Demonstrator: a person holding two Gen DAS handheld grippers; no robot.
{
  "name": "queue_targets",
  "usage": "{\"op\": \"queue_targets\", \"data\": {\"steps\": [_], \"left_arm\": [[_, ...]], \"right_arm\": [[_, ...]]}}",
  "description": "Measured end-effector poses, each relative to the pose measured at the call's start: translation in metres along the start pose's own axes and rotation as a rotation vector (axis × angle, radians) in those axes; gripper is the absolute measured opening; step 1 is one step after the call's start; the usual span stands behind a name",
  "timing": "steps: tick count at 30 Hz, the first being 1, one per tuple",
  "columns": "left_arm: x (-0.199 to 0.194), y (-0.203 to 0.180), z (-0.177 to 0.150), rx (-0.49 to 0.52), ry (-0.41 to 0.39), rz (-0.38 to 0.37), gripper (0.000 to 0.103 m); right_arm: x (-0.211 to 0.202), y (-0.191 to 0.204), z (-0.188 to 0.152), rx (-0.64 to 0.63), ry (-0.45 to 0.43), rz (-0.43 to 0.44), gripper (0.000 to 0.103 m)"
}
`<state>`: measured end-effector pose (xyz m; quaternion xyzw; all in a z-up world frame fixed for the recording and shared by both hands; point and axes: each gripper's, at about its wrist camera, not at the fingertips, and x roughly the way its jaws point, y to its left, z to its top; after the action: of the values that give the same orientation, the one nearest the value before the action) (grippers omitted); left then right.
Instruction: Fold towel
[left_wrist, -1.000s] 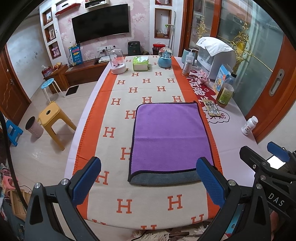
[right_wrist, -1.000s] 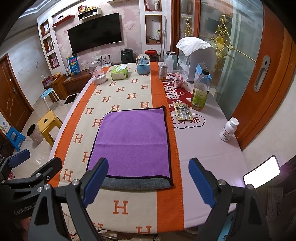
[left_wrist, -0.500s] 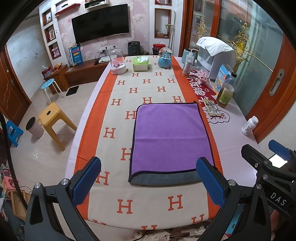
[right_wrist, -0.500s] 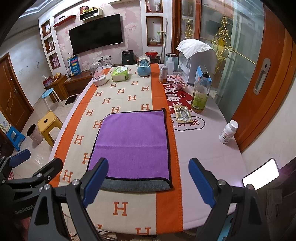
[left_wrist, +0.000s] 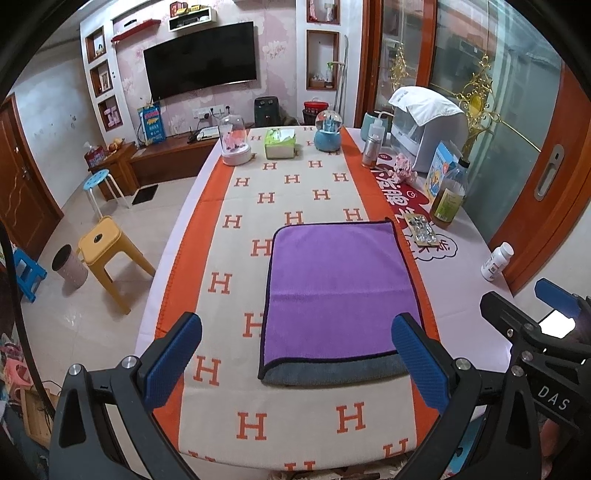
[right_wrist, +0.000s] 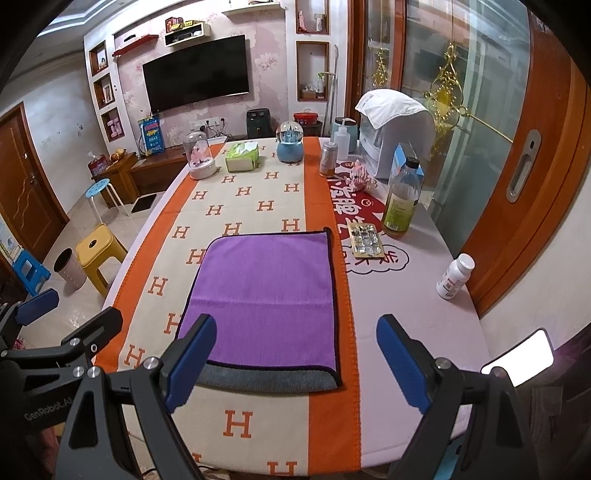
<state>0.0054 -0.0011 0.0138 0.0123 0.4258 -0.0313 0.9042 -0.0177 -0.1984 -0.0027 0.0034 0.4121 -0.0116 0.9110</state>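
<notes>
A purple towel (left_wrist: 340, 288) with a grey underside lies flat on the orange and cream H-patterned table runner (left_wrist: 229, 221), folded once, with the grey layer showing along its near edge. It also shows in the right wrist view (right_wrist: 266, 291). My left gripper (left_wrist: 295, 354) is open and empty, held above the near end of the table, short of the towel. My right gripper (right_wrist: 295, 354) is open and empty, also held back from the towel's near edge. Each gripper shows at the edge of the other's view.
To the right of the towel lie a blister pack (right_wrist: 365, 240), an oil bottle (right_wrist: 400, 199) and a white pill bottle (right_wrist: 454, 277). At the far end stand a tissue box (left_wrist: 279, 142), two glass domes and a covered appliance (left_wrist: 428, 129). Stools (left_wrist: 107, 251) stand on the floor at the left.
Both grippers have drawn back and risen slightly from the towel, so the table looks a little farther away. The towel has not moved. Both stay open.
</notes>
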Motion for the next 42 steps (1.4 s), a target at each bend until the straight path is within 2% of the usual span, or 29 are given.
{"op": "queue_targets", "data": {"steps": [20,31,37,42], "left_arm": [[-0.002,-0.002,0.012,0.04,-0.067,0.004,0.102],[0.026,0.008,0.012,0.014,0.002,-0.019,0.102],[0.05,0.02,0.004,-0.002,0.028,-0.007,0.102],[0.073,0.034,-0.007,-0.019,0.059,-0.033,0.102]], "right_arm": [[0.008,-0.007,0.011,0.007,-0.037,-0.004,0.089],[0.023,-0.013,0.002,0.002,-0.039,-0.025,0.089],[0.045,-0.026,-0.01,-0.006,-0.015,-0.039,0.089],[0.065,-0.036,-0.024,-0.046,0.004,-0.024,0.089]]}}
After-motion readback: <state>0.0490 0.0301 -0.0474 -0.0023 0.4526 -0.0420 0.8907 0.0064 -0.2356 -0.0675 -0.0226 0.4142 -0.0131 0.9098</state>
